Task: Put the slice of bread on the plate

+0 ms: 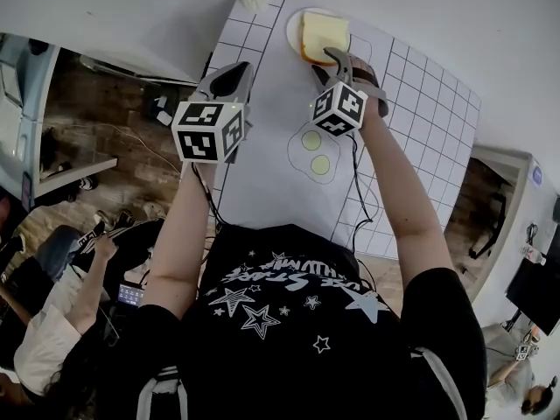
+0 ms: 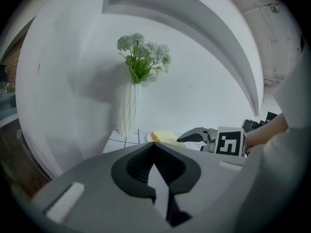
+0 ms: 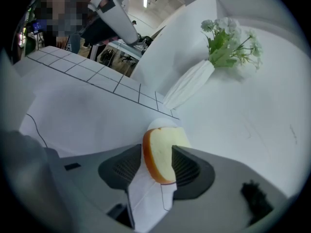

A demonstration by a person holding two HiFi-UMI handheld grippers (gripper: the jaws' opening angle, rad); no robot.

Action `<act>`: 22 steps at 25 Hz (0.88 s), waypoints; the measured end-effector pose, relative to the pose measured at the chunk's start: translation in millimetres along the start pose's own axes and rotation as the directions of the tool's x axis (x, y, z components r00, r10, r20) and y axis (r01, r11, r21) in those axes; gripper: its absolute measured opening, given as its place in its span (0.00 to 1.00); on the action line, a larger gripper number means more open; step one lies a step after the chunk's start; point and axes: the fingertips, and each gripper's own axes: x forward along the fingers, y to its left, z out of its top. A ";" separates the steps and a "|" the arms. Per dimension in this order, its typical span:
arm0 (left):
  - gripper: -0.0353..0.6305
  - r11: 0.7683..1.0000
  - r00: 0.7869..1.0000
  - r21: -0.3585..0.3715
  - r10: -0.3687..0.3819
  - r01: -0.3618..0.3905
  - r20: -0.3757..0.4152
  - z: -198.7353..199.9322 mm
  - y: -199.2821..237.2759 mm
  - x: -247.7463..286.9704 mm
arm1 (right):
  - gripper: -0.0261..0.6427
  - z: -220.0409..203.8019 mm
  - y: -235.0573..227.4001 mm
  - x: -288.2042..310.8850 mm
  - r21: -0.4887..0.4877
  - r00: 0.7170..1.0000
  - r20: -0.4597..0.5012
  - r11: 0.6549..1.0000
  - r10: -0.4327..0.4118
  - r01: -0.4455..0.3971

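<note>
The slice of bread (image 1: 324,35), pale yellow with a brown crust, lies on the small white plate (image 1: 293,26) at the far end of the table. My right gripper (image 1: 336,58) is right at it and open. In the right gripper view the bread (image 3: 160,154) stands between the two dark pads, with a clear gap on its left side; the plate (image 3: 158,124) shows just behind it. My left gripper (image 1: 234,75) hangs over the table's left edge, shut and empty (image 2: 154,147). From there I see the bread (image 2: 163,138) and the right gripper (image 2: 194,135) beyond.
A white ribbed vase with green and white flowers (image 2: 129,108) stands left of the plate, against the curved white wall (image 3: 189,84). A mat with a fried-egg drawing (image 1: 313,151) covers the gridded table. A seated person (image 1: 52,322) is on the floor side, left.
</note>
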 end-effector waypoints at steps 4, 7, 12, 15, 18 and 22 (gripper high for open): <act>0.06 1.000 1.000 0.007 -0.003 0.003 0.003 0.1 -5.0 -4.0 | 0.32 3.2 4.5 -11.0 -0.007 1.000 0.026 1.000 0.014 -0.014; 0.06 1.000 1.000 0.017 0.000 0.000 0.012 2.8 -9.6 -8.9 | 0.32 8.6 2.6 -23.5 -0.001 0.998 0.057 1.000 -0.001 0.001; 0.06 0.999 0.999 0.033 0.013 -0.015 0.036 9.0 -21.4 -19.6 | 0.32 27.7 -13.3 -58.5 0.102 0.978 0.194 0.993 -0.072 0.053; 0.06 0.999 0.998 0.040 0.020 -0.022 0.054 13.7 -33.3 -28.9 | 0.32 34.4 -22.3 -81.6 0.164 0.966 0.239 0.985 -0.100 0.061; 0.06 0.998 0.998 0.052 0.023 -0.026 0.061 14.2 -47.9 -37.4 | 0.32 38.4 -26.4 -104.9 0.231 0.958 0.268 0.972 -0.105 0.042; 0.06 0.997 0.997 0.075 0.030 -0.036 0.072 14.9 -71.0 -47.6 | 0.18 37.7 -29.0 -138.1 0.267 0.940 0.314 0.962 -0.137 0.052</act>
